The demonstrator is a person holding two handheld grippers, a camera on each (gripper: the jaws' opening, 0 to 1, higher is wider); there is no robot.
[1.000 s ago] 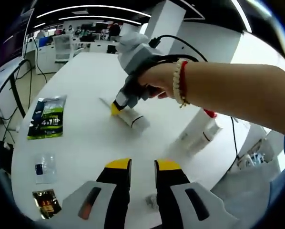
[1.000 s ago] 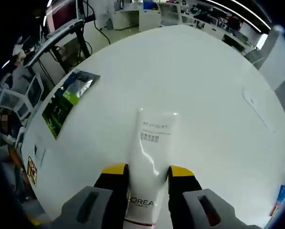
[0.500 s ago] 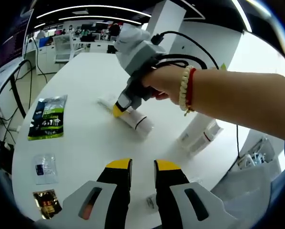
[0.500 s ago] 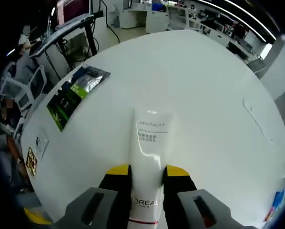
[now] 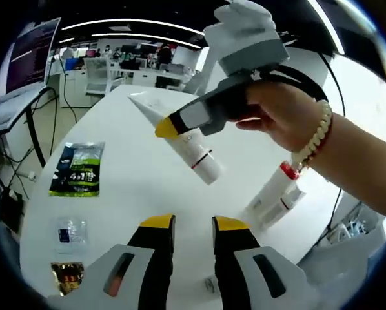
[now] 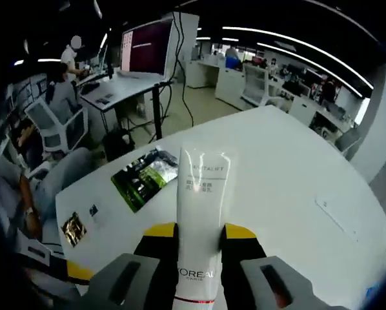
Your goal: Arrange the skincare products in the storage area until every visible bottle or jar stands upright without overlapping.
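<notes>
Two tongs are in play over a white bench (image 5: 128, 194). The right tongs (image 6: 199, 234) are clamped on a white tube (image 6: 201, 219), its body squeezed between the yellow-tipped jaws; in the left gripper view the same right tongs (image 5: 169, 127) and the hand (image 5: 280, 116) holding them carry that tube (image 5: 190, 143) tilted in the air above the bench, its flat crimped end pointing up and away and its banded cap end lower. The left tongs (image 5: 190, 226) hold nothing, with a narrow gap between the jaws. A second white tube with a red cap (image 5: 274, 190) lies on the bench to the right, well apart from the lifted one. A green packet (image 5: 79, 169), a clear sachet (image 5: 70, 230) and a gold sachet (image 5: 67, 274) lie flat near the left edge.
</notes>
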